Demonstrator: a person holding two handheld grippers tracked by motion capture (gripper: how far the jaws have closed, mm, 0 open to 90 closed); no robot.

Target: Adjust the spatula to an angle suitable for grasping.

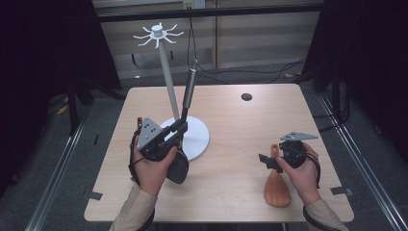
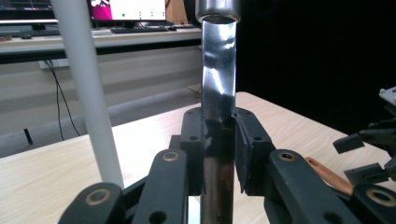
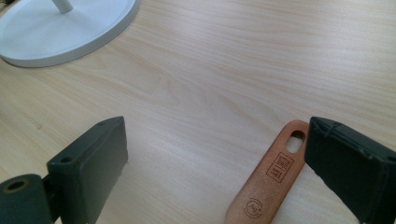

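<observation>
My left gripper (image 1: 181,126) is shut on the steel handle (image 1: 188,90) of a utensil. The handle rises tilted beside the pole of a white hook stand (image 1: 166,72), and the utensil's black head (image 1: 178,166) hangs low by the person's left hand. In the left gripper view the jaws (image 2: 218,136) clamp the shiny handle (image 2: 218,74), with the white pole (image 2: 88,93) to the left. My right gripper (image 1: 267,161) stands open above the narrow end of a wooden spatula (image 1: 277,186) lying on the table. In the right gripper view, the spatula's handle (image 3: 276,175) lies just inside the right-hand jaw of the gripper (image 3: 219,163).
The stand's round white base (image 1: 198,139) rests left of the table's middle, and its rim (image 3: 93,39) appears in the right gripper view. A small dark hole (image 1: 246,96) marks the far part of the wooden table (image 1: 240,130). Cables run across the floor behind.
</observation>
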